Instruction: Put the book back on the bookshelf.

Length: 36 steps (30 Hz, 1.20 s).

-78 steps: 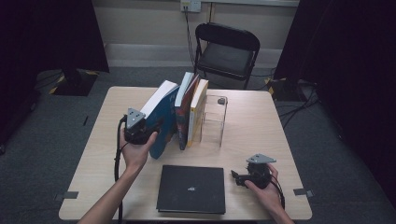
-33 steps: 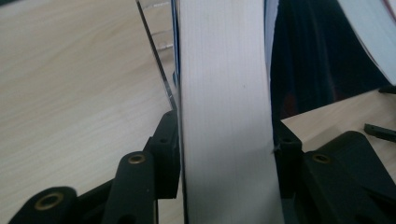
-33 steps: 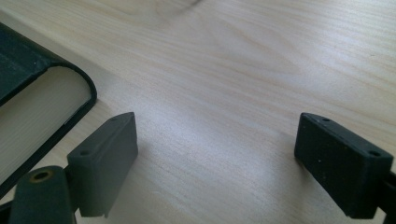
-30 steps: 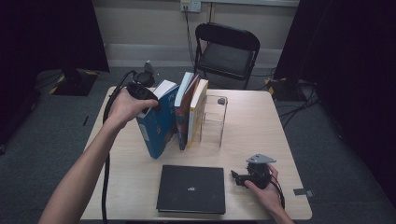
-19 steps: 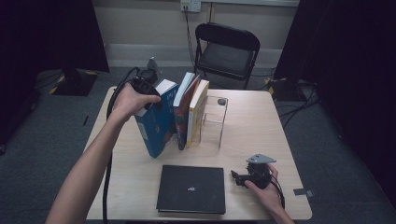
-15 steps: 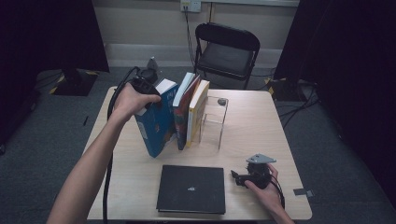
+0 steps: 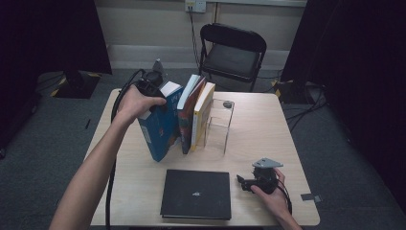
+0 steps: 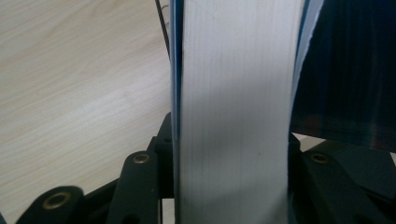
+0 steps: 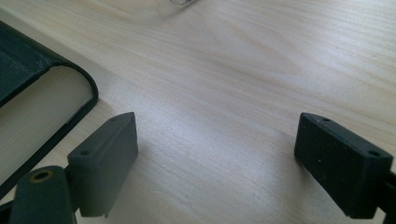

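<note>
Left tongs (image 7: 155,91) clamped on top of thick blue softcover book (image 7: 160,127), leaning right, long axis near upright, beside standing books (image 7: 196,115). Right tongs (image 9: 215,158) open, resting on pale wooden counter (image 7: 268,129).

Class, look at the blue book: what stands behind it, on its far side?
Behind the blue book, two more books lean toward a clear bookend. Their lower covers are hidden by it.

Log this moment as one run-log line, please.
left claw: shut on blue book, leaning | right claw: open, beside black book | table: wood
</note>
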{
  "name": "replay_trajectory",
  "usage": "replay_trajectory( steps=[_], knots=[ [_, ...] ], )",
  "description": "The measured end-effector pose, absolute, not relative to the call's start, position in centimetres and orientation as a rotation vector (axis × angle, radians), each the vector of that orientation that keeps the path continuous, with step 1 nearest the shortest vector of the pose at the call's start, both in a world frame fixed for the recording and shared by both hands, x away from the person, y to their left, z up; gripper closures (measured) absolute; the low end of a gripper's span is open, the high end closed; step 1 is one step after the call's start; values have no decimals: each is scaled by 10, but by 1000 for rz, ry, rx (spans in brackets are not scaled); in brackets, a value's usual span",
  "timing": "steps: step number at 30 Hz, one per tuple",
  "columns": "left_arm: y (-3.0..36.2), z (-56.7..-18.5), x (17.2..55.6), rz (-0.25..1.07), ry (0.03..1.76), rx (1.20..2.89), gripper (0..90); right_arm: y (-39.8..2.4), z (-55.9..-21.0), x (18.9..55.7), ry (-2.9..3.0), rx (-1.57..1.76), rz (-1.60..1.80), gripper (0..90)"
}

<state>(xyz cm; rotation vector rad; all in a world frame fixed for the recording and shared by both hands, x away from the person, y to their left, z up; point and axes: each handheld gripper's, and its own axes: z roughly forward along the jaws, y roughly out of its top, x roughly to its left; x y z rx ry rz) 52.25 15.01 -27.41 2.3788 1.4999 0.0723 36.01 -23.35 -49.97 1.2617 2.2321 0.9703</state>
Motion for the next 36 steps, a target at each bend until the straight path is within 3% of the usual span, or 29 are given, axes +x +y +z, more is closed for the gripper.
replay_trajectory(
  steps=[18,36],
  knots=[
    [135,-286,528,90,1507,2459,593,-234,-500,360,2232,1261,971,132],
    [123,-285,525,50,1610,2411,612,-233,-500,360,2235,1258,971,132]
  ],
)
